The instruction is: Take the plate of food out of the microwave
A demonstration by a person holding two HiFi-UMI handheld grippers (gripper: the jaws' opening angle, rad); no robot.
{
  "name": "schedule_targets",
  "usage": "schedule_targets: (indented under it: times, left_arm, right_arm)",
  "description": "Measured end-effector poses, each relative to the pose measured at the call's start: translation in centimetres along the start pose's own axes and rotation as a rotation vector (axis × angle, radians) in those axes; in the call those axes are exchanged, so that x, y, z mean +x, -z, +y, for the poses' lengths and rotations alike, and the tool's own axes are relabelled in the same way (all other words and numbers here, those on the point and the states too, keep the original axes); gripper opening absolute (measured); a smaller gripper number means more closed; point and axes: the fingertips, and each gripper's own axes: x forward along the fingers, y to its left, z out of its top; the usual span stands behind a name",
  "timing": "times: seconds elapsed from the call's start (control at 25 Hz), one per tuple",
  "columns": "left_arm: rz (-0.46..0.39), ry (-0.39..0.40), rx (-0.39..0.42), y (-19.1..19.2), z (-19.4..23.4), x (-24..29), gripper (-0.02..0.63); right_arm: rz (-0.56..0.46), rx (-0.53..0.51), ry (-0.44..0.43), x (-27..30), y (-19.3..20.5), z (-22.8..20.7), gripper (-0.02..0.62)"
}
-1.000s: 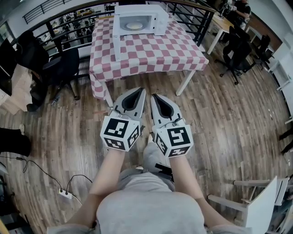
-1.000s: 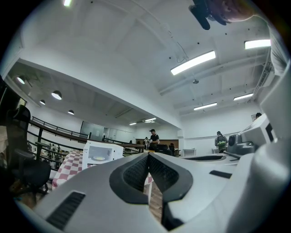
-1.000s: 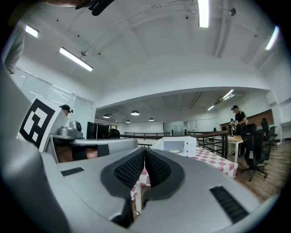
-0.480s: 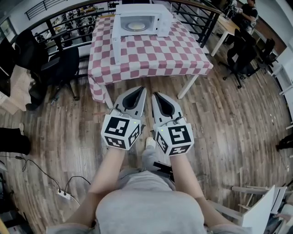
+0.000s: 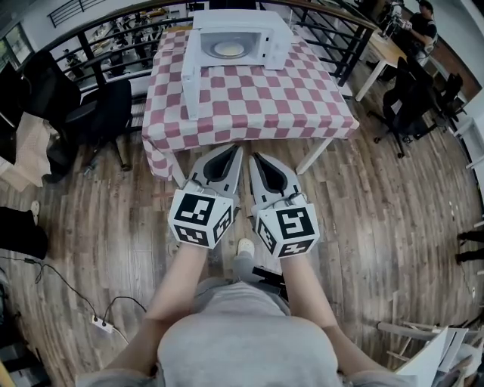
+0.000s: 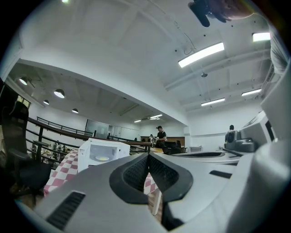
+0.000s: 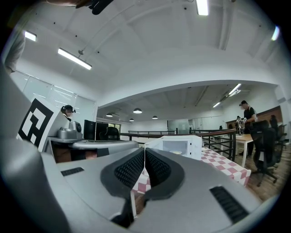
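Note:
A white microwave (image 5: pixel 236 36) stands at the far end of a red-and-white checked table (image 5: pixel 249 98), its door (image 5: pixel 189 82) swung open to the left. Inside lies a plate of food (image 5: pixel 229 49), also seen small in the left gripper view (image 6: pixel 102 158) and the right gripper view (image 7: pixel 184 152). My left gripper (image 5: pixel 229 153) and right gripper (image 5: pixel 255 160) are held side by side over the floor, short of the table's near edge. Both are shut with nothing between their jaws.
A black office chair (image 5: pixel 94 113) stands left of the table. A dark railing (image 5: pixel 333 30) runs behind it. More chairs and a desk (image 5: pixel 397 68) are at the right, with a person (image 5: pixel 420 23) there. A power strip and cable (image 5: pixel 106 321) lie on the wooden floor at the left.
The table and microwave have come closer and lower in the head view as I walk forward. Both grippers stay shut and side by side.

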Motion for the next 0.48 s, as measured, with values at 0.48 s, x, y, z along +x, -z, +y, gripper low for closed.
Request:
schedule_targets:
  times: [0.48]
  left_arm:
    - [0.006,-0.044,-0.012,0.0,2.1,8.0,0.003]
  right_arm:
    - [0.018,-0.004,-0.046,5.6,0.1,-6.4,0.026]
